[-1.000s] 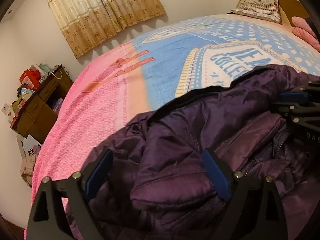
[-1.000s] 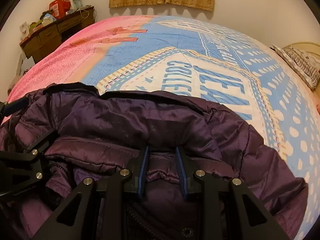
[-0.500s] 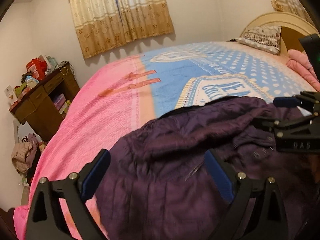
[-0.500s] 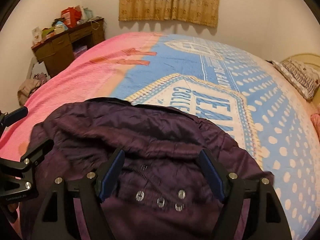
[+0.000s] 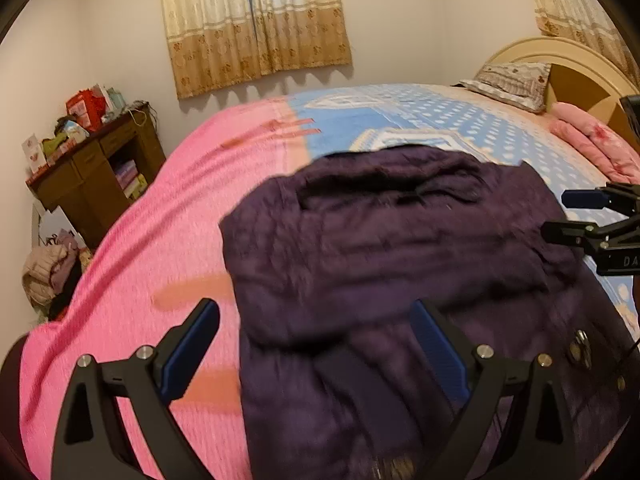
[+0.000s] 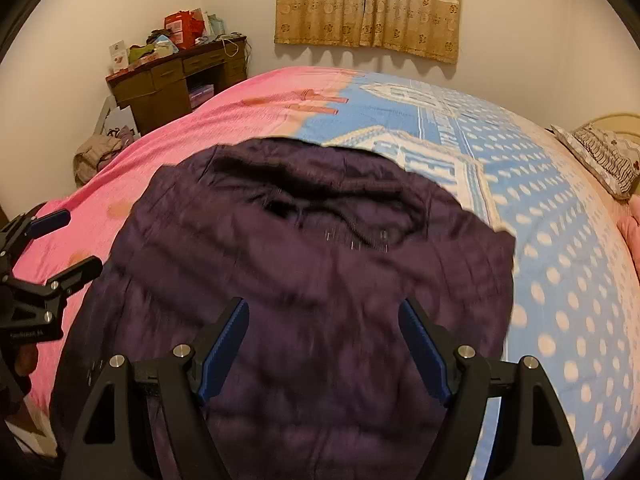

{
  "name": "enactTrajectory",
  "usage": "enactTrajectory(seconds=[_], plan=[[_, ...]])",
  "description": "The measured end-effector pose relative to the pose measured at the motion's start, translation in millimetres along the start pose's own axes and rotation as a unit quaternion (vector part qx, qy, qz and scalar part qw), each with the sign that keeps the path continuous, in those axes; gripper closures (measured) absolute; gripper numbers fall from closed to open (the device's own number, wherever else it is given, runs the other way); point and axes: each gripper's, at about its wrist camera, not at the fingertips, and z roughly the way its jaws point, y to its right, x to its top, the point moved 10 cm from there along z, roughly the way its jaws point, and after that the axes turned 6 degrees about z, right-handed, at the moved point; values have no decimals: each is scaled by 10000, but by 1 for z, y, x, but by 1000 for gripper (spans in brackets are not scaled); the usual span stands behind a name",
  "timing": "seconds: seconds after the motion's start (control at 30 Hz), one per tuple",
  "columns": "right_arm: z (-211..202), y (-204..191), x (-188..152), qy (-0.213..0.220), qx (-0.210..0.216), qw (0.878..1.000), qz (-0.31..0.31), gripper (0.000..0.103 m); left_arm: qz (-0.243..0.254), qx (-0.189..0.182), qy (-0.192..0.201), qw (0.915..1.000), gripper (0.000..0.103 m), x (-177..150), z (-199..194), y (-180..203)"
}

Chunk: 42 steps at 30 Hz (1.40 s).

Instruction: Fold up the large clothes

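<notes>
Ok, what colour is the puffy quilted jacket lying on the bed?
Dark purple: the puffy quilted jacket shows best in the right wrist view, on the pink and blue bedspread.

Pink-and-blue dotted bedspread (image 5: pixel 224 184) across the bed, patterned pillow (image 5: pixel 514 78) by the cream headboard (image 5: pixel 560 50), folded pink blanket (image 5: pixel 592 144) near it, gold curtains (image 6: pixel 368 8), cluttered brown desk (image 6: pixel 176 80) — heap of clothes (image 5: pixel 46 276) on the floor beside it

I see a dark purple quilted jacket (image 6: pixel 312 280) lying on the bedspread (image 6: pixel 540 240), which is pink left of the jacket and light blue with white dots to its right. Beyond the jacket hang beige curtains (image 6: pixel 368 8) with a golden flower border. My grippers' pads (image 6: pixel 224 352) are blue on black frames.
</notes>
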Motion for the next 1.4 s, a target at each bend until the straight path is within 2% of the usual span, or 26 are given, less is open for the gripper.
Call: enactTrajectory(seconds=[0.13,0.33,0.47,0.7,0.83,0.93,1.0,1.27,1.4], plan=[[-20,2,-35,-24,16,10000,-15,25,-18,-112,-31,9999,5,-26,-17,5],[-36,10,-91,-196,42,9996,180,25,-173,-43,-258,9995,5,-77,-29,3],[-50,17,-125,-207,-222,9994,154,25,-275,31,-563,9980,5,-116,-34,-1],[-73,33,-169,-197,-333,9983,436,25,-274,-12,-809,9963,5,-164,-49,5],[-85,50,-194,-239,-475,9964,656,25,-500,-237,-818,9951,5,-178,-60,10],[-96,64,-212,-261,-607,9944,827,25,-735,-611,-857,9917,5,-187,-65,21],[-102,72,-222,-276,-543,9930,1012,25,-743,-791,-917,9899,6,-193,-65,30],[-106,80,-238,-285,-200,9893,1417,25,-817,-929,-893,9883,12,-199,-66,41],[-100,74,-240,-223,54,9872,1575,25,-741,-837,-821,9903,16,-205,-71,41]])
